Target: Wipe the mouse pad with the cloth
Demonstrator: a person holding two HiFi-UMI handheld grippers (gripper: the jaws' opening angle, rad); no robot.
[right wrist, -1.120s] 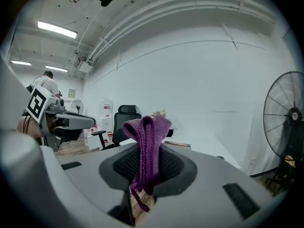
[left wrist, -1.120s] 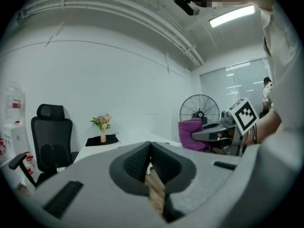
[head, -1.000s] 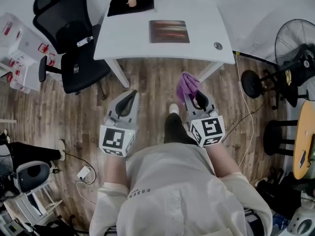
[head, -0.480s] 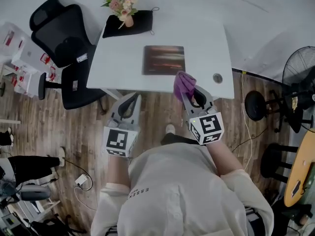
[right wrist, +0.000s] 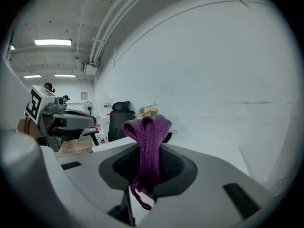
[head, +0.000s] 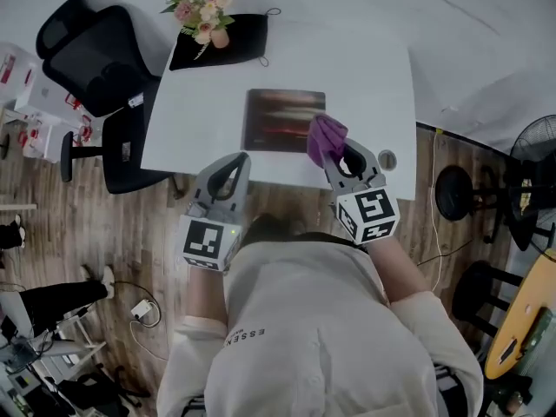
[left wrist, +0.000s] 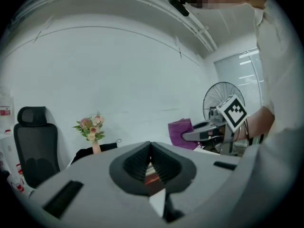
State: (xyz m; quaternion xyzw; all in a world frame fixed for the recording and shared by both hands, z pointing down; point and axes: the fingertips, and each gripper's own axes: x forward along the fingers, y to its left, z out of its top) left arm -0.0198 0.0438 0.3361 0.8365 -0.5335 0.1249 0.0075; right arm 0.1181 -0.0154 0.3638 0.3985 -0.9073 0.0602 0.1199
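A dark mouse pad [head: 284,120] with reddish streaks lies flat near the front of the white table [head: 365,68]. My right gripper [head: 334,154] is shut on a purple cloth [head: 326,139], which hangs over the pad's right edge. In the right gripper view the cloth [right wrist: 146,146] is pinched between the jaws and folds over their tips. My left gripper [head: 234,165] hovers at the table's front edge, left of the pad, shut and holding nothing. In the left gripper view the jaws [left wrist: 151,156] meet, and the right gripper [left wrist: 209,132] with the cloth [left wrist: 183,133] shows beyond.
A vase of flowers [head: 201,16] stands on a black cloth [head: 221,29] at the table's far left. A small round object [head: 387,159] sits near the front right corner. A black office chair [head: 91,68] is left of the table. A fan [head: 534,181] stands at the right.
The person has stepped up to the table. Both grippers have advanced from over the floor to the table's front edge, and the cloth now hangs over the mouse pad's right edge.
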